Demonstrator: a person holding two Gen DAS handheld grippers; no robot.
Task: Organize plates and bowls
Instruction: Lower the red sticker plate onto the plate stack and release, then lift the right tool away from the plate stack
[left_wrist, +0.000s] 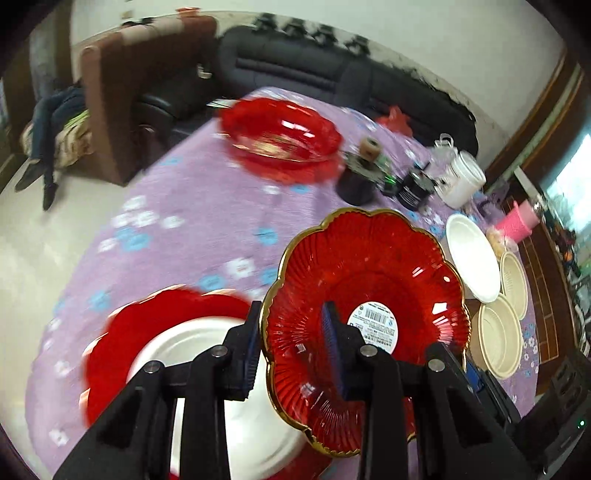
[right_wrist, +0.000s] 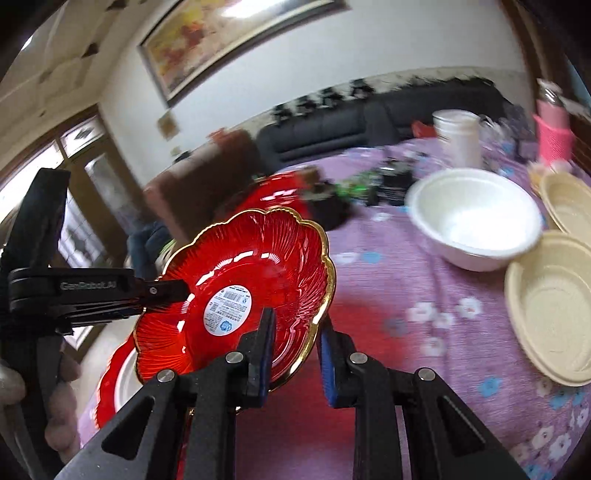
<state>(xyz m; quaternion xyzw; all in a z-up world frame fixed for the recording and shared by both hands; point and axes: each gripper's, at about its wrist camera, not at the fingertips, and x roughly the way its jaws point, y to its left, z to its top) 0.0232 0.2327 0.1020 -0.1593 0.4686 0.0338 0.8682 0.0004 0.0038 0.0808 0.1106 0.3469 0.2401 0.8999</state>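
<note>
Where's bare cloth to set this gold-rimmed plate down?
Bare tablecloth lies between the far red bowl and the near red plate carrying a white one. Crowded on the right: white bowl, beige bowls, containers.

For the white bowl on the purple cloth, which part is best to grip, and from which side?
Grip the thin rim of the white bowl on its near edge, coming from above, one finger inside and one outside. The bowl stands upright and open, and its body looks too wide to span. The far side is crowded by the white container, and the beige bowls sit close on the right.
</note>
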